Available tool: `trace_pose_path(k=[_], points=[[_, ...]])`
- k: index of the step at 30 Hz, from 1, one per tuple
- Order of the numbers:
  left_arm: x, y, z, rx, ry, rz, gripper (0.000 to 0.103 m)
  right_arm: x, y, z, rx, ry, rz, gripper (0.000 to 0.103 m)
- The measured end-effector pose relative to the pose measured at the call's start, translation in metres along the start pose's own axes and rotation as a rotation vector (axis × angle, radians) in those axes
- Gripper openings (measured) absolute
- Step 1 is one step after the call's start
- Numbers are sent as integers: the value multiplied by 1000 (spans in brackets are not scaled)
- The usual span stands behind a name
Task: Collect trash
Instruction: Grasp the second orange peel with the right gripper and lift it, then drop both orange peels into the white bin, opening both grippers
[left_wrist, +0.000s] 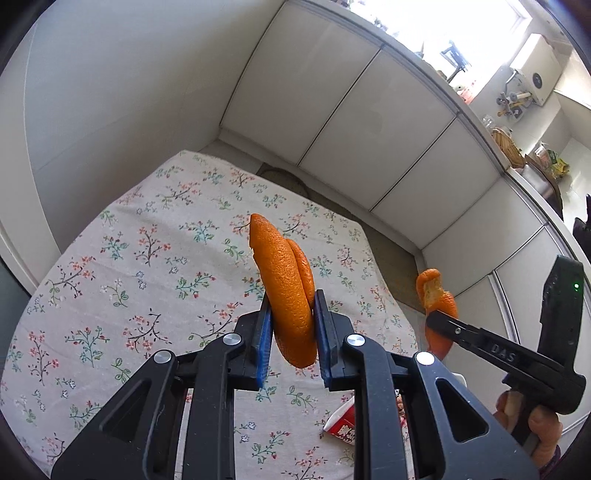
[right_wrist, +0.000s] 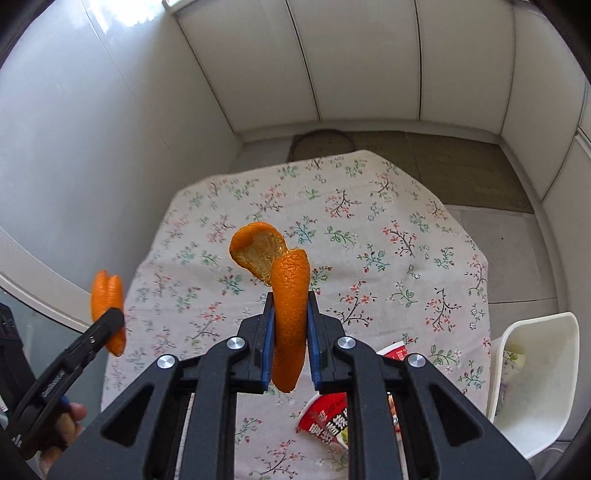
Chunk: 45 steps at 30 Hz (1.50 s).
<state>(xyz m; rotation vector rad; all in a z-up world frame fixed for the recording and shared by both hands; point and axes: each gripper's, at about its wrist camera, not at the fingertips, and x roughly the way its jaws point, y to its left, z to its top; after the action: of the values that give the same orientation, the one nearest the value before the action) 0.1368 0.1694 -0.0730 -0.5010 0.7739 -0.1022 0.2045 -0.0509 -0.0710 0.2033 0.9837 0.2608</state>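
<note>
Orange peel fills both grips. In the left wrist view, the left gripper (left_wrist: 292, 325) is closed narrowly on a folded orange peel (left_wrist: 286, 291), its blue pads (left_wrist: 263, 332) pressing the rind from both sides; the peel stands upright and sticks out above and below the fingers, lifted clear of the table. To its right in that view the right gripper (left_wrist: 439, 319) pinches a second peel piece (left_wrist: 436, 299), held up at much the same height, with the person's hand (left_wrist: 535, 428) on the handle at the near right edge.

In the right wrist view, the right gripper (right_wrist: 290, 325) clamps that second peel piece (right_wrist: 288, 306) between narrow jaws; its upper end curls open to show the pale inner side. The left gripper (right_wrist: 110, 319) appears at the left, gripping the folded orange peel (right_wrist: 107, 295).

Below and near, partly hidden behind the fingers, a red and white wrapper (right_wrist: 328, 421) lies on the floral tablecloth (right_wrist: 369, 221). At the near right edge of the table stands a white bin (right_wrist: 535, 369) with some pale scraps inside. Farther off, past the cloth's far edge, are a brownish floor mat (right_wrist: 443, 158) and white cabinet doors (right_wrist: 351, 55).
</note>
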Motion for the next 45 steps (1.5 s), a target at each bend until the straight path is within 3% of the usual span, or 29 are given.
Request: trace_pose_path(k=[7, 12, 26, 35, 37, 41, 45], points=[[-17, -36, -10, 67, -41, -7, 20, -60, -19, -16, 1, -132, 19, 15], [-23, -66, -22, 122, -46, -18, 20, -100, -50, -26, 17, -248, -35, 15], [-19, -173, -56, 266, -35, -108, 20, -172, -160, -76, 58, -449, -317, 15], [-3, -236, -89, 368, -5, -151, 20, -183, -203, -102, 54, -486, -471, 19], [1, -246, -95, 381, 2, -160, 20, -186, -208, -107, 54, -496, -489, 25], [11, -264, -106, 400, 28, -178, 20, -204, -219, -119, 92, -567, -512, 63], [19, -278, -116, 428, 49, -190, 20, -224, -233, -126, 157, -640, -532, 69]])
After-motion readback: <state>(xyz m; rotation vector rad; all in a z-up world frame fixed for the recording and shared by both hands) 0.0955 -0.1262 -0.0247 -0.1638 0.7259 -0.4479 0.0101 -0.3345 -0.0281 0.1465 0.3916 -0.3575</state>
